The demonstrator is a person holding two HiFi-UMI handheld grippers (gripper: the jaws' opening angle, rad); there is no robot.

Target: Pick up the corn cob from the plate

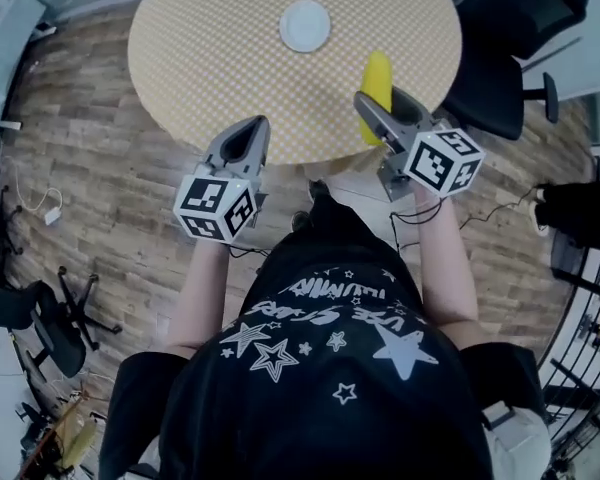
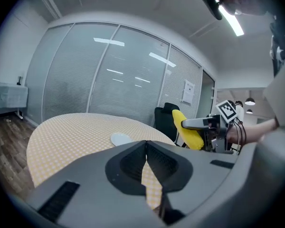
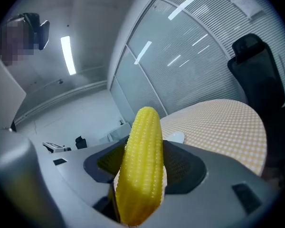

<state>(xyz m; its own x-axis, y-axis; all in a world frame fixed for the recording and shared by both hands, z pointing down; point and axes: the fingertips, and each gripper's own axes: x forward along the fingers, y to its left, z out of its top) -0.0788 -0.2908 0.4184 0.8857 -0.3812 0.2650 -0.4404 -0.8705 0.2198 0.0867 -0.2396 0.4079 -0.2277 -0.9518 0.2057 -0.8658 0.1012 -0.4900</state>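
Left gripper (image 1: pixel 248 133): I held it forward, jaws pressed together with nothing between them. Right gripper (image 1: pixel 380 106): level with the left, my jaws clamped on the corn cob (image 1: pixel 377 80). Both my forearms were bare and extended.

Round bench (image 1: pixel 230 58), yellow-checked top, on a wood-plank floor (image 1: pixel 80 168). Black office chair (image 1: pixel 500 58) close against the bench's right edge. Second black chair (image 1: pixel 35 323) well off to the bench's lower left, with a loose white cable (image 1: pixel 30 203) on the floor between. Behind the bench: glazed partition wall (image 2: pixel 109 80) with closed blinds, and a paper notice (image 2: pixel 187 91) fixed to it. Ceiling strip light (image 2: pixel 235 23) lit above. Pendant lamps (image 2: pixel 249 101) lit further back.
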